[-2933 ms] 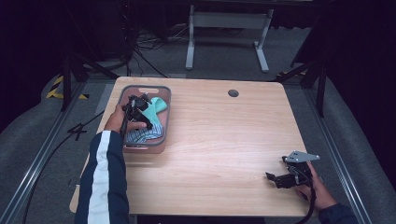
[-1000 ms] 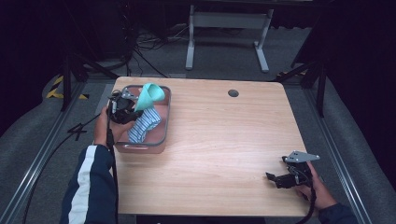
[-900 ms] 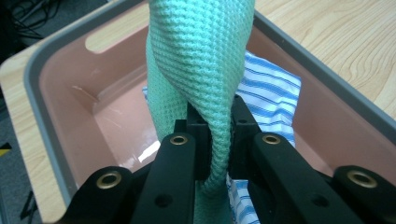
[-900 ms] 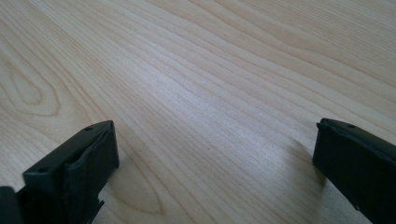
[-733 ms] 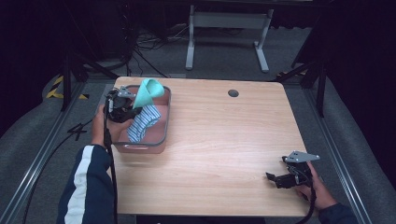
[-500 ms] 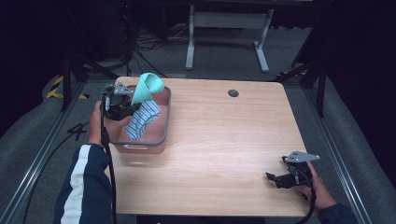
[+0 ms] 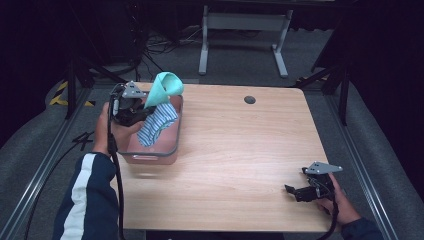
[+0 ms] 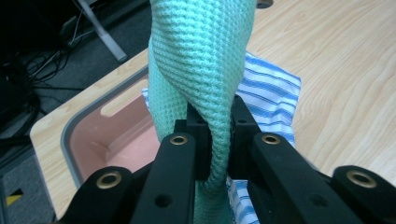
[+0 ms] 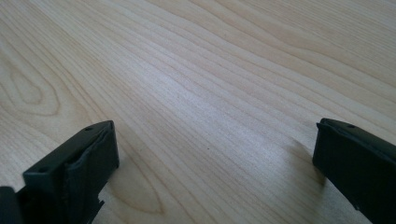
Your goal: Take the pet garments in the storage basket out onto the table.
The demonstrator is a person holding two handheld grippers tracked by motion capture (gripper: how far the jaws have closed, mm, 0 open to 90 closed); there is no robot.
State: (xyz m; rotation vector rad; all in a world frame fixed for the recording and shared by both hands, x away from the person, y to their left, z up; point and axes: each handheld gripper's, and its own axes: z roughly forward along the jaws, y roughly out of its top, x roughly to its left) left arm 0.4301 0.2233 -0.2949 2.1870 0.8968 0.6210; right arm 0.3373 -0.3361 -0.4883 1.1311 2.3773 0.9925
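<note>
My left gripper [image 7: 141,111] is shut on a mint-green waffle cloth [image 7: 162,89], lifted above the pink tub [image 7: 150,154] at the table's left. In the left gripper view the green cloth [image 8: 205,74] is pinched between the black jaws of the left gripper [image 8: 215,140] and rises past the top of the frame. A blue-and-white striped cloth [image 7: 156,124] lies in the tub, draped toward its right rim; the same striped cloth [image 8: 271,100] spreads behind the jaws. My right gripper [image 7: 295,190] rests low on the table near the front right corner, open, with bare wood between its fingers [image 9: 77,163].
The wooden table [image 7: 240,145] has a dark round grommet [image 7: 249,100] near its back edge. The tub has a grey rim [image 8: 70,140] and a handle slot. Beyond the table stand a metal frame leg [image 7: 202,45] and cables on a grey floor.
The left gripper has drawn the green cloth up out of the tub and toward the back left, uncovering the striped cloth. The right gripper has stayed still.
</note>
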